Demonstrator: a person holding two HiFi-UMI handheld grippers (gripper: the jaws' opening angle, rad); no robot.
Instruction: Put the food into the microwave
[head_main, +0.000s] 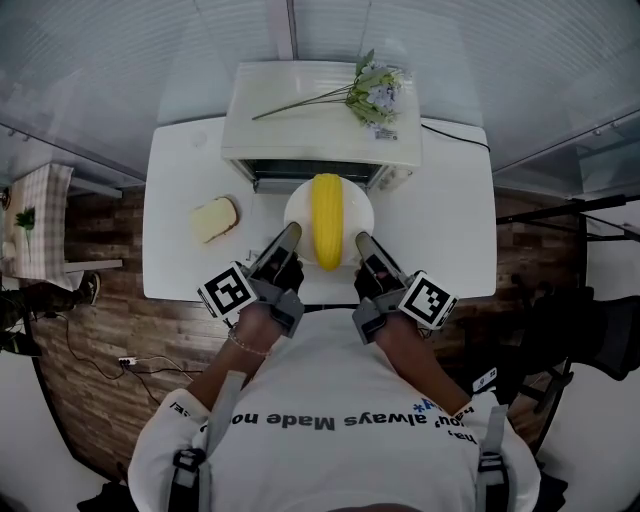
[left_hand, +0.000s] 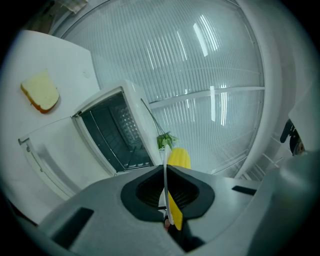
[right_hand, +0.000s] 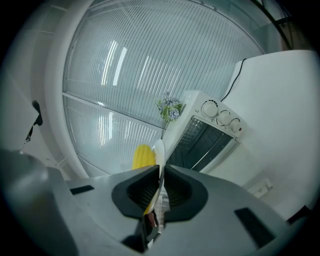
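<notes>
A white plate (head_main: 296, 215) with a yellow corn cob (head_main: 327, 218) on it hangs just in front of the open microwave (head_main: 320, 120). My left gripper (head_main: 288, 240) is shut on the plate's left rim and my right gripper (head_main: 364, 244) is shut on its right rim. In the left gripper view the plate (left_hand: 165, 170) shows edge-on between the jaws, with the corn cob (left_hand: 178, 159) behind it. The right gripper view shows the plate (right_hand: 159, 152) edge-on too, beside the corn cob (right_hand: 142, 156). The microwave's dark cavity (left_hand: 117, 132) stands open, its door (left_hand: 55, 155) folded down.
A slice of bread (head_main: 214, 219) lies on the white table (head_main: 180, 190) left of the plate. Artificial flowers (head_main: 372, 92) lie on top of the microwave. A black cable (head_main: 452, 134) runs from the microwave's right side. Control knobs (right_hand: 222, 116) sit on the front panel.
</notes>
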